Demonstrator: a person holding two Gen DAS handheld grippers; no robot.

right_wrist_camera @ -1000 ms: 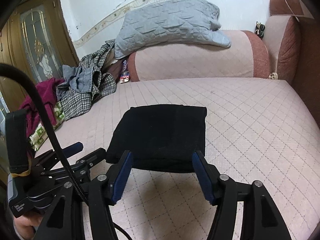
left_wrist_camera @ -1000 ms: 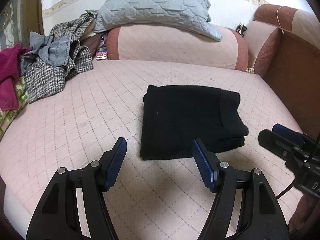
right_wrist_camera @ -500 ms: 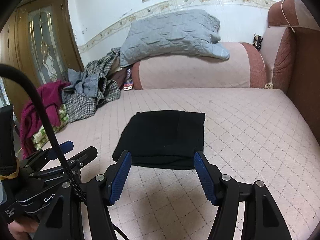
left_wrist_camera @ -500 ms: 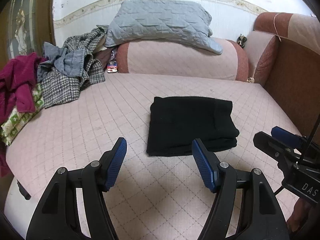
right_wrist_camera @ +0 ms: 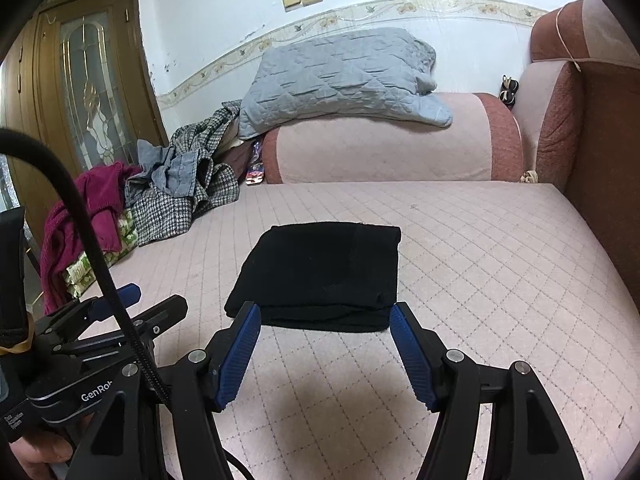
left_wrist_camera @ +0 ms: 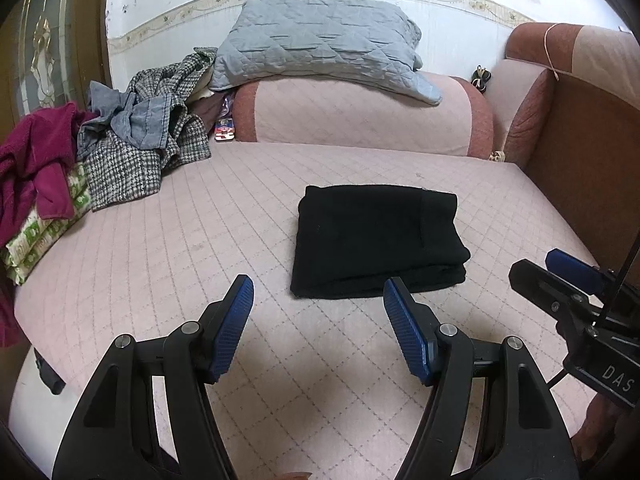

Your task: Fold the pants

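Black pants [left_wrist_camera: 376, 236] lie folded into a flat rectangle on the pink quilted bed [left_wrist_camera: 200, 240]; the right wrist view shows the same pants [right_wrist_camera: 324, 272] just beyond its fingers. My left gripper [left_wrist_camera: 318, 292] hangs open above the bed, short of the pants' near left edge, nothing between its blue pads. My right gripper [right_wrist_camera: 325, 316] is open too, in front of the pants' near edge and apart from them. The left wrist view shows the right gripper [left_wrist_camera: 560, 276] at its right edge; the right wrist view shows the left gripper [right_wrist_camera: 132, 304] at lower left.
A heap of clothes [left_wrist_camera: 132, 140], a maroon garment [left_wrist_camera: 36, 164] and a green-patterned folded item [left_wrist_camera: 48, 228] sit at the bed's left. A grey quilted cushion [left_wrist_camera: 320, 48] rests on a pink bolster [left_wrist_camera: 360, 116]. A brown padded headboard [left_wrist_camera: 592, 140] bounds the right side.
Both grippers have drawn back and risen a little, so the folded pants look smaller and farther away. The pants have not moved, and both grippers stay open and empty.
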